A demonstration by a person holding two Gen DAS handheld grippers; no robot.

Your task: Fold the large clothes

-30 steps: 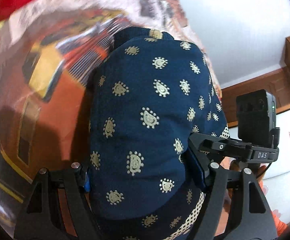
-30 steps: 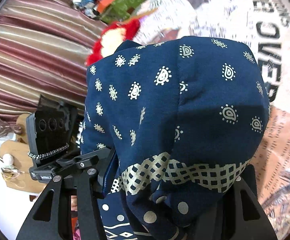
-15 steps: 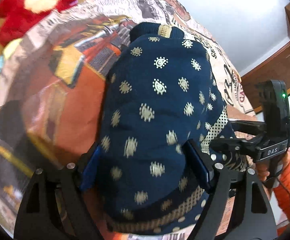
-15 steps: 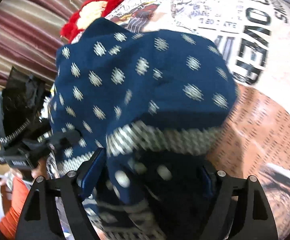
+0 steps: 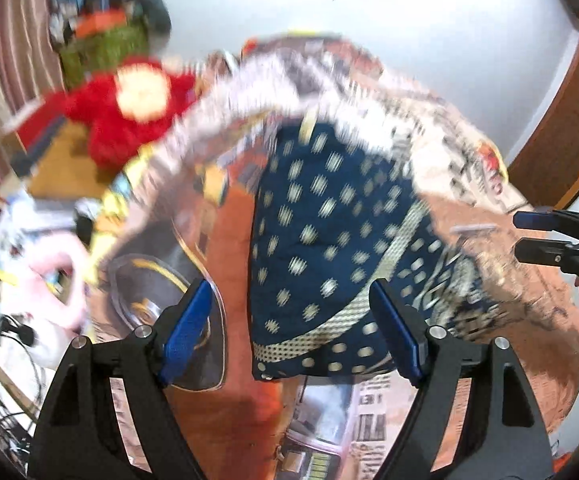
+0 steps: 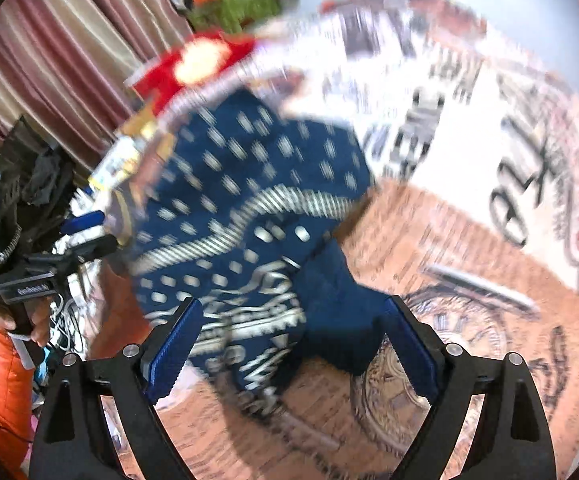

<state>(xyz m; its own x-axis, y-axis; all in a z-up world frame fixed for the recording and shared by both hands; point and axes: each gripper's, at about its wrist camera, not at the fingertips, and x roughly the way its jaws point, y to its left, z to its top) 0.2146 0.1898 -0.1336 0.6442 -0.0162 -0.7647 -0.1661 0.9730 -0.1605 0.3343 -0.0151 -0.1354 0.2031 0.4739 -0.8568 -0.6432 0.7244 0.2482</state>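
Both views blur; from the left wrist, the left gripper (image 5: 293,328) stands spread and empty above the navy gold-dotted folded garment (image 5: 329,240) on the printed bedspread (image 5: 469,184); from the right wrist, the right gripper (image 6: 293,344) is opening, pads clear of the cloth; a fold looks just released; next likely needs smoothing or another fold.

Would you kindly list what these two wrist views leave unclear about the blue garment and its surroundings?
- Left wrist view: motion blur smears the blue patterned garment; its motifs and fold edges are unreadable.
- Right wrist view: the garment's near edge is smeared by blur, and its underside is hidden against the printed bedsheet.
- Both views: the red plush toy is too blurred to identify.
- Shelf clutter beyond the toy: blurred, small.
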